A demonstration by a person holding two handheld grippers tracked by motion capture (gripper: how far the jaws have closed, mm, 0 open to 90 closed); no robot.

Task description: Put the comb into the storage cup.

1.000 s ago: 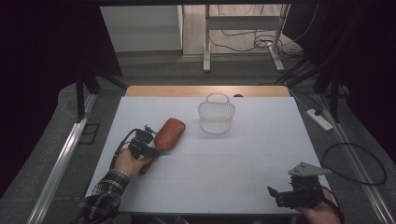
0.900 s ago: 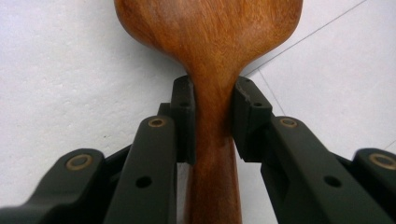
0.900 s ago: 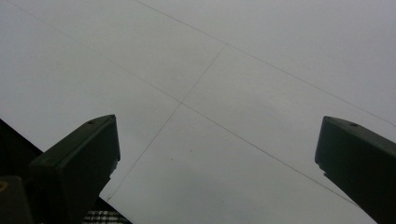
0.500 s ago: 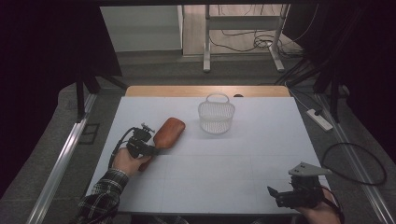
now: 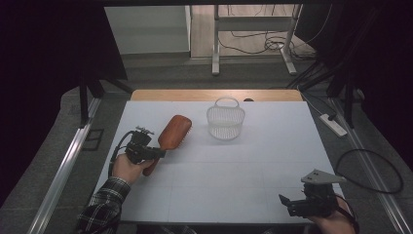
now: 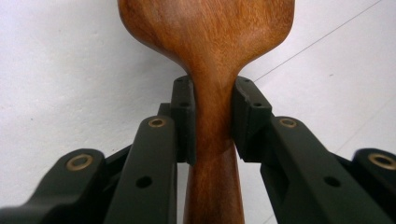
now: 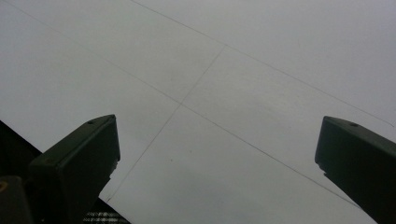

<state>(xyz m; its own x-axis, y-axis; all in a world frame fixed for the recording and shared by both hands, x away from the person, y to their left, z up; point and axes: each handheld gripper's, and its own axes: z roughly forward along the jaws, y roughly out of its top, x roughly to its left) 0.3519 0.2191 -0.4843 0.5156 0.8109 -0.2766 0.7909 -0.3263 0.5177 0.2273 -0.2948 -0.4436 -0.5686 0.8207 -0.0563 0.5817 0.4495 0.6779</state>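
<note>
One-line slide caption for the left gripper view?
Left gripper clamps the neck of a wooden hairbrush over the white table.

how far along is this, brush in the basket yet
Not yet. Done: the left gripper has shut its jaws on the neck of the wooden brush. In hand: the brush is held at the left of the table, apart from the basket. Left, probably: carrying it over and dropping it in. The right gripper waits open near the front edge.

Wide-spread claw [image 7: 217, 154] over white table [image 7: 224, 84]
</note>
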